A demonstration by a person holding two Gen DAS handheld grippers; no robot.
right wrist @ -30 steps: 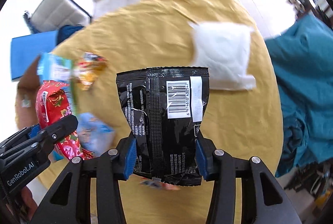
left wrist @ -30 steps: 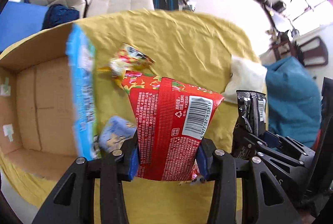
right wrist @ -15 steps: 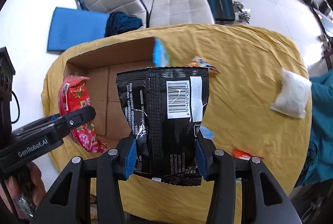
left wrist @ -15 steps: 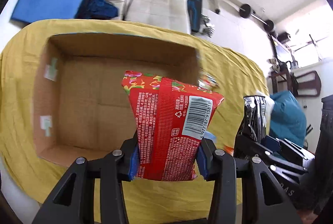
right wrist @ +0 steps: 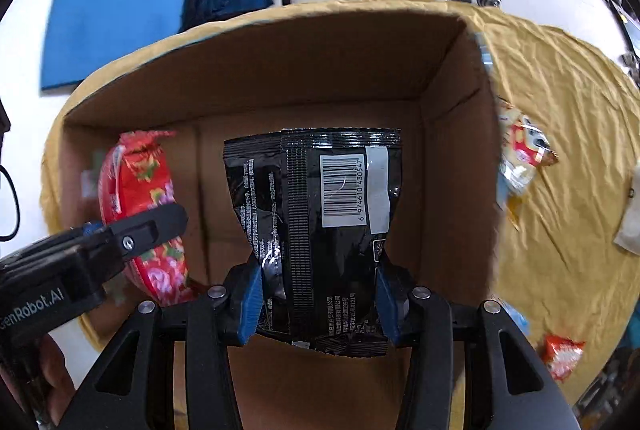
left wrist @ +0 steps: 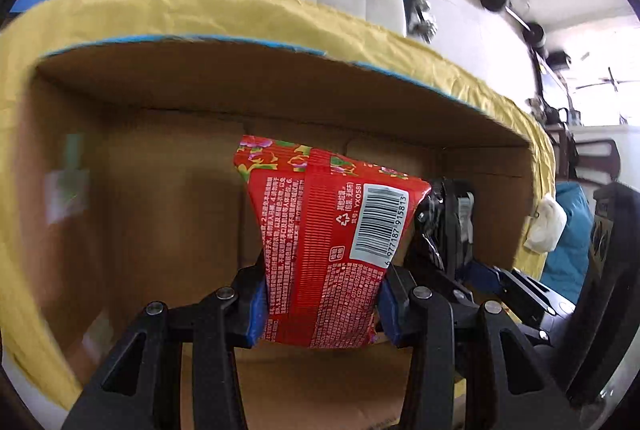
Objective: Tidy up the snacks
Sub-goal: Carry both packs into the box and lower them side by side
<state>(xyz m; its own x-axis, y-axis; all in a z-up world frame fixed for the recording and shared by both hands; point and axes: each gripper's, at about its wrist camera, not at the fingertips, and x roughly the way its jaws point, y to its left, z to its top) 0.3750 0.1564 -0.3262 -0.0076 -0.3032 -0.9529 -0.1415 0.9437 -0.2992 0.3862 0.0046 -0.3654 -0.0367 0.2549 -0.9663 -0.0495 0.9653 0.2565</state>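
The left gripper has its blue-padded fingers pressed against both sides of a red snack packet, which stands upright between them. The right gripper clamps a black snack packet the same way, just beside the left gripper. Part of a hand shows behind the left gripper.

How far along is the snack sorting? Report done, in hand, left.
Done: nothing visibly lies in the cardboard box yet. In hand: the left claw grips a red packet and the right claw a black packet, both held over the box. Left: an orange packet and a yellow packet on the yellow cloth.
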